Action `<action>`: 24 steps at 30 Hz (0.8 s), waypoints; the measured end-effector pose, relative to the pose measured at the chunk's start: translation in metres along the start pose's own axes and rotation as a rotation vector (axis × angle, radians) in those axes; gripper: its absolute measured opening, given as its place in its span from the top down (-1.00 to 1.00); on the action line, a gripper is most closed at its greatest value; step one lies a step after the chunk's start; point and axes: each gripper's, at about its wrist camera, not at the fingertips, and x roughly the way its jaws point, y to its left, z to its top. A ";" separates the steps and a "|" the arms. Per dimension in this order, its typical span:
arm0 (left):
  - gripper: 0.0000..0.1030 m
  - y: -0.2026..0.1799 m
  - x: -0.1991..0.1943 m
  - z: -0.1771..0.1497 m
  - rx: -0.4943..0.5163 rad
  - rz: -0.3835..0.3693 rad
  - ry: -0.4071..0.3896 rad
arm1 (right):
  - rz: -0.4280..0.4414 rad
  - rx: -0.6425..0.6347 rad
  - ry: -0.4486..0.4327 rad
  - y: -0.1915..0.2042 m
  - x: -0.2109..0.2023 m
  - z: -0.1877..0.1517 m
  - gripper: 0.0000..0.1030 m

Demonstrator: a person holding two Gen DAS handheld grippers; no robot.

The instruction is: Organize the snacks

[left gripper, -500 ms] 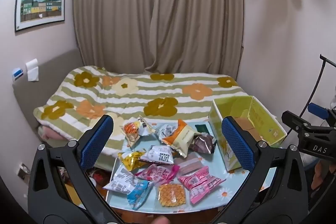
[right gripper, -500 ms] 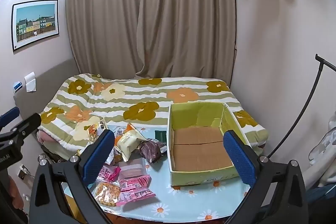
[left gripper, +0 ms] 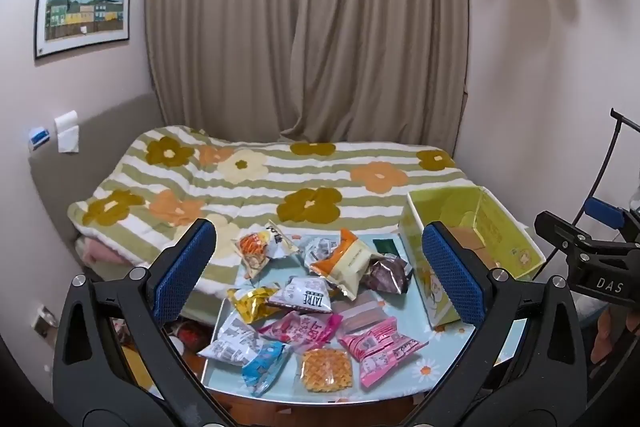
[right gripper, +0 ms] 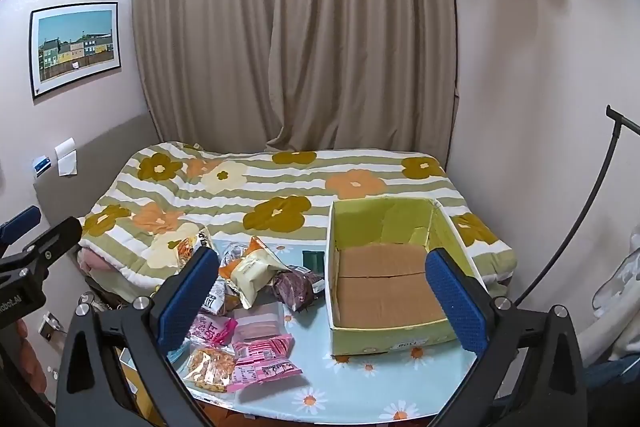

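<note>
Surface (right gripper: 360,383): overhang at the near edge; packets could be knocked off.
Box (right gripper: 384,337): empty, beside the snacks; may be shoved aside.
Snacks (left gripper: 316,307): heaped loosely; neighbours may be dragged along.
Left gripper (left gripper: 320,275): fingers held apart, empty.
Right gripper (right gripper: 324,295): fingers held apart, empty.

2 high wrist views, shared table (left gripper: 440,379)

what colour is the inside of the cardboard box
Yellow-green walls with a plain brown floor, clearest in the right wrist view.
</note>
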 end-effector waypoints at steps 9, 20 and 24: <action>-0.99 0.008 0.002 -0.004 -0.025 0.007 0.030 | 0.013 -0.003 -0.010 0.000 -0.002 -0.002 -0.99; -0.99 0.011 0.004 -0.005 -0.022 0.024 0.042 | 0.026 -0.007 -0.006 0.002 -0.001 -0.004 -0.99; -0.99 0.012 0.006 -0.005 -0.022 0.028 0.047 | 0.030 -0.005 -0.004 0.003 -0.002 -0.003 -0.99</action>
